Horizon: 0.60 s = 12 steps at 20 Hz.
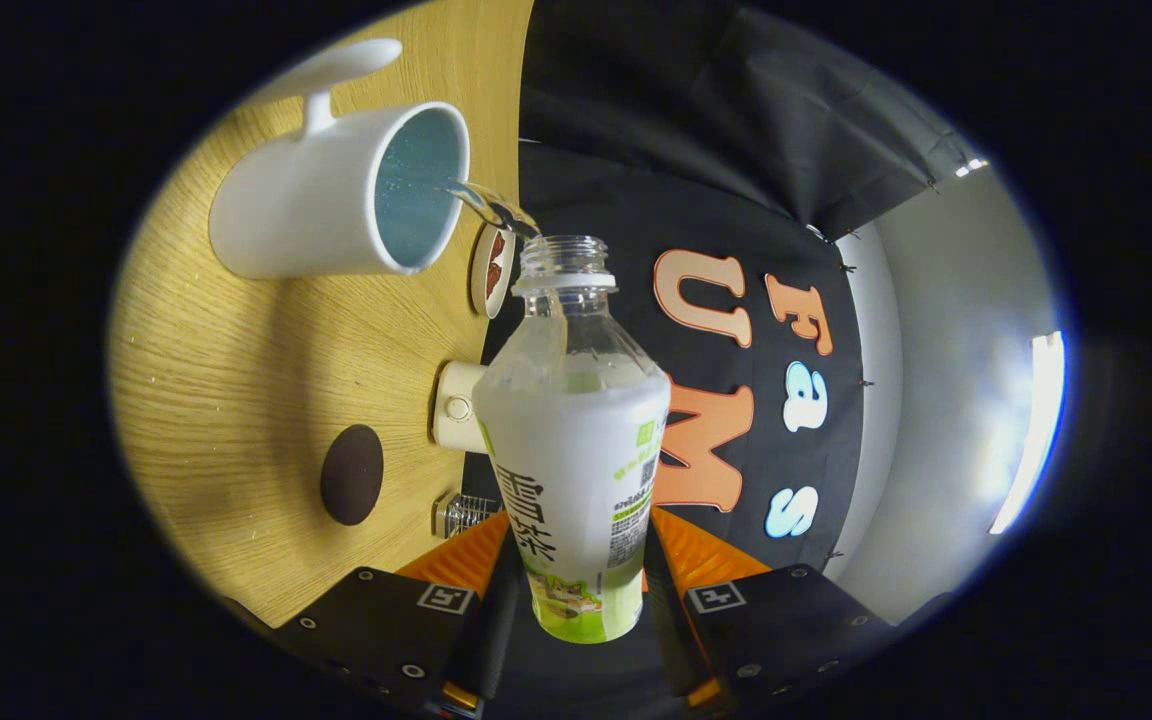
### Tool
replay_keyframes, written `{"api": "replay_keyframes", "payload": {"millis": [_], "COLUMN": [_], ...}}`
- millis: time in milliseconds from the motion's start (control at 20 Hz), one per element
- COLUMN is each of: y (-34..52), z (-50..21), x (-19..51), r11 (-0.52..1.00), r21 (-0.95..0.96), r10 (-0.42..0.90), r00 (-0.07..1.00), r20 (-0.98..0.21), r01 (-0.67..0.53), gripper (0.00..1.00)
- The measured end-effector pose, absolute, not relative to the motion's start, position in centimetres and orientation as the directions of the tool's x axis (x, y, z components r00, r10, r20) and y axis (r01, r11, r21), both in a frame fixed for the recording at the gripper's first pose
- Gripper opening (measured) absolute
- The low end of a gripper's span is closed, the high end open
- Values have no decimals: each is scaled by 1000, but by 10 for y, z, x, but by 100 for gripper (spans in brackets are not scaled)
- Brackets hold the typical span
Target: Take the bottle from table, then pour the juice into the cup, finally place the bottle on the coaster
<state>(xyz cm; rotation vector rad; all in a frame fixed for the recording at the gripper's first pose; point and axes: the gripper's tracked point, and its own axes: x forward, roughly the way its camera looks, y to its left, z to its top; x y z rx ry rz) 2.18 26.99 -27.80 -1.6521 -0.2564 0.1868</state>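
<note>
We're holding the bottle (576, 440) clamped between the two fingers of the gripper (576, 590), one pad on each side of its labelled lower body. We're tipping it over sideways, so the open neck is pointing ahead of the fingers and a thin stream is running from the lip into the cup (336, 195) just beyond.

Pour is under way, coaster step not started. To do it well: we're keeping the lip right over the cup's mouth, holding the tilt steady so the stream stays thin and clear of the rim, then rolling back upright slowly to cut drips.

Bottle: clear ribbed plastic, threaded neck, cap off, glossy white-green sleeve; likely slippery and a bit squashy, so grip firm, not crushing. Cup: smooth white ceramic, blue inside, loop handle on its far side. Table (236, 380): matte wood grain.

Dark round disc (352, 474) on the table beside the fingers is probably the coaster, though distortion makes it hard to confirm. Another small round patterned piece (492, 268) is sitting near the cup.
</note>
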Motion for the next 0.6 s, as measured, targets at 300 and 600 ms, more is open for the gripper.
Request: {"api": "replay_keyframes", "payload": {"millis": [300, 600], "y": [268, 264], "z": [-279, -272], "x": [20, 22], "r11": [-122, -130], "r21": [-990, -988], "r10": [292, 292], "r00": [956, 956], "r20": [32, 45], "r01": [71, 86], "gripper": [63, 63]}}
